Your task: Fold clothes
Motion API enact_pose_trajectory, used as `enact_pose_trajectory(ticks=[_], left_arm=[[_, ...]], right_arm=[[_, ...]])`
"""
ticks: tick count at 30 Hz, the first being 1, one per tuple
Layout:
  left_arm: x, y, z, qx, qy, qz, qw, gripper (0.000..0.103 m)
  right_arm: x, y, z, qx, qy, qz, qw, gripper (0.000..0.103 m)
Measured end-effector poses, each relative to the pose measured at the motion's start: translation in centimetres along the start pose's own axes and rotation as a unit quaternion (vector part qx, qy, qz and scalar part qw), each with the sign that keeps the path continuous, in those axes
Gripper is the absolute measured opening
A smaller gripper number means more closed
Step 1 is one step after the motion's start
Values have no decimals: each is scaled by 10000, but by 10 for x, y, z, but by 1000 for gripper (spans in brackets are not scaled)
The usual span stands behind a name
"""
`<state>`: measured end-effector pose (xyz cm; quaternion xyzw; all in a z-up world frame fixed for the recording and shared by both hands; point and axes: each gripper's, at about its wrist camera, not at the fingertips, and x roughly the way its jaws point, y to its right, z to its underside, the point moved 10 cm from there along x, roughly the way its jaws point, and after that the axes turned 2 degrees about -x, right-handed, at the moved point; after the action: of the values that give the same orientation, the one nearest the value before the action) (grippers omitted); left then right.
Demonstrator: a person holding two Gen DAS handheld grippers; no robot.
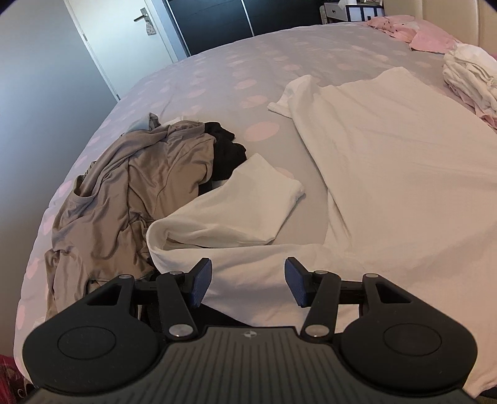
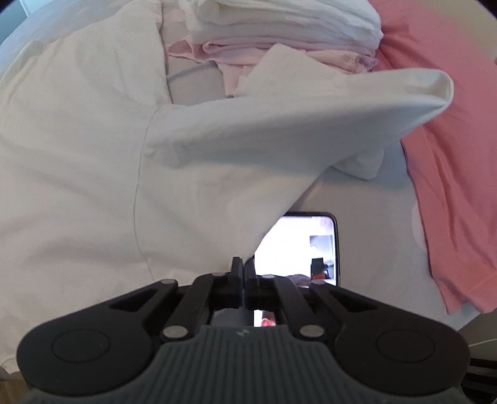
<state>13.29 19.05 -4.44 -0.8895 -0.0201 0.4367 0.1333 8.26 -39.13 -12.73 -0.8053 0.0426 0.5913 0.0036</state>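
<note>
A white garment (image 1: 388, 161) lies spread over the grey dotted bed (image 1: 217, 71), one sleeve (image 1: 248, 199) folded toward the left. My left gripper (image 1: 248, 281) hovers open just above the garment's near edge, blue pads apart, nothing between them. In the right wrist view the same white garment (image 2: 93, 140) fills the left side, and my right gripper (image 2: 243, 267) is shut on a corner of it. That corner is lifted, and the cloth stretches up and to the right into a raised flap (image 2: 341, 105).
A crumpled beige garment (image 1: 124, 192) with a black one (image 1: 226, 155) lies at the left. A stack of folded white and pink clothes (image 2: 279, 28) sits at the back right. A lit phone (image 2: 304, 248) lies under the raised flap. Pink cloth (image 2: 450, 186) lies at the right.
</note>
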Motion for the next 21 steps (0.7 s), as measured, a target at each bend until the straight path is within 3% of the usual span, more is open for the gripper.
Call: enact_pose_trajectory(ticks=[5, 9, 13, 17, 19, 21], left_arm=[[-18, 20, 6, 347, 201, 385, 9985, 50], [-33, 46, 15, 850, 336, 712, 9933, 51], [-44, 84, 27, 1365, 362, 1291, 9815, 51], [-43, 127, 55, 1954, -48, 1996, 9602, 43], [-33, 141, 74, 2153, -441, 2146, 9516, 31], [-23, 150, 92, 2334, -795, 2201, 9438, 31]], right_arm=[[-13, 1, 4, -573, 126, 470, 9972, 7], [-27, -24, 5, -1084, 341, 135, 9934, 7], [-35, -61, 9, -1657, 477, -380, 9843, 7], [-37, -93, 20, -2197, 461, -779, 9714, 7], [-28, -99, 31, -2369, 239, -778, 9681, 7], [-18, -96, 42, -2409, -8, -668, 9683, 7]])
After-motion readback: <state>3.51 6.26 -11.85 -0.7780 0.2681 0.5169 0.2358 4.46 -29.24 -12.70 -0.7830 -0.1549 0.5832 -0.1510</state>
